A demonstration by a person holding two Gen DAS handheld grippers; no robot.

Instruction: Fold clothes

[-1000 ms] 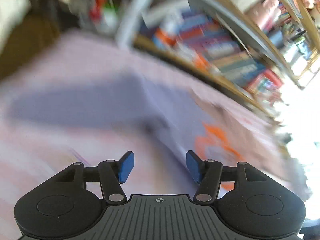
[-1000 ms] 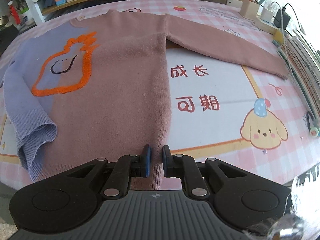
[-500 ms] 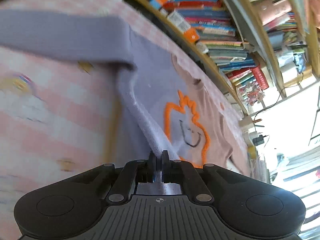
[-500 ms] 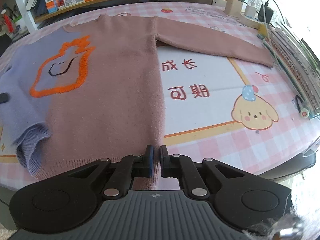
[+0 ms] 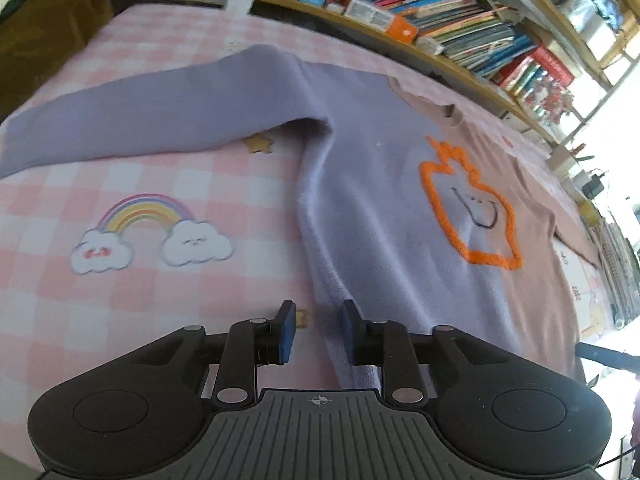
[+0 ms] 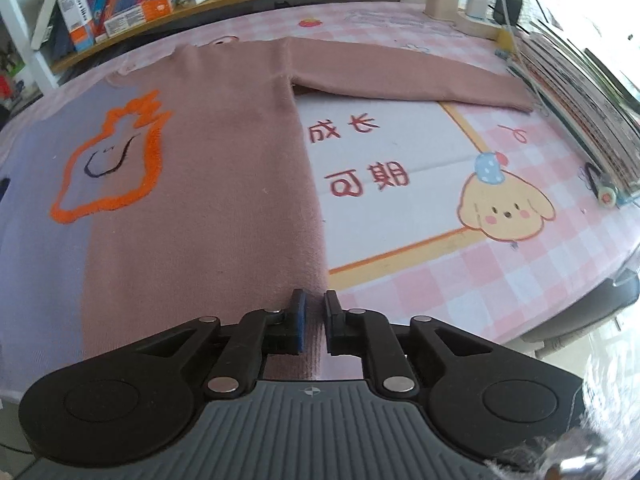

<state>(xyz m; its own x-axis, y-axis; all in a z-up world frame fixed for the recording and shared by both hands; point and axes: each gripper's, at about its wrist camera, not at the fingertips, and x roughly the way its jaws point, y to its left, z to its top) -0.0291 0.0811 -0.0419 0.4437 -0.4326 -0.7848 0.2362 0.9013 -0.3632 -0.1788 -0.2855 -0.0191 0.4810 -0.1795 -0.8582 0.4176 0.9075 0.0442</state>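
Note:
A knit sweater (image 5: pixel 400 200) lies flat on the pink checked tablecloth (image 5: pixel 160 280), lilac on one half and dusty pink on the other (image 6: pixel 200 200), with an orange outline motif (image 6: pixel 112 160). Its lilac sleeve (image 5: pixel 160 116) and pink sleeve (image 6: pixel 400 80) stretch out sideways. My left gripper (image 5: pixel 318 330) sits over the lilac side edge near the hem. Its jaws are opening; the fabric edge lies between the pads without being pinched. My right gripper (image 6: pixel 314 324) is at the pink bottom corner. Its jaws are easing open, with the hem still filling the narrow gap.
Bookshelves (image 5: pixel 440 20) run along the table's far side. A stack of books and papers (image 6: pixel 580 100) and a charger with holder (image 6: pixel 476 12) line the right edge. The table's front corner (image 6: pixel 600 300) drops off to the right of my right gripper.
The left gripper swung in, shut on the lilac side edge, and now stands with its jaws apart. The bunched lilac side has been spread flat. The right gripper has stayed at the hem.

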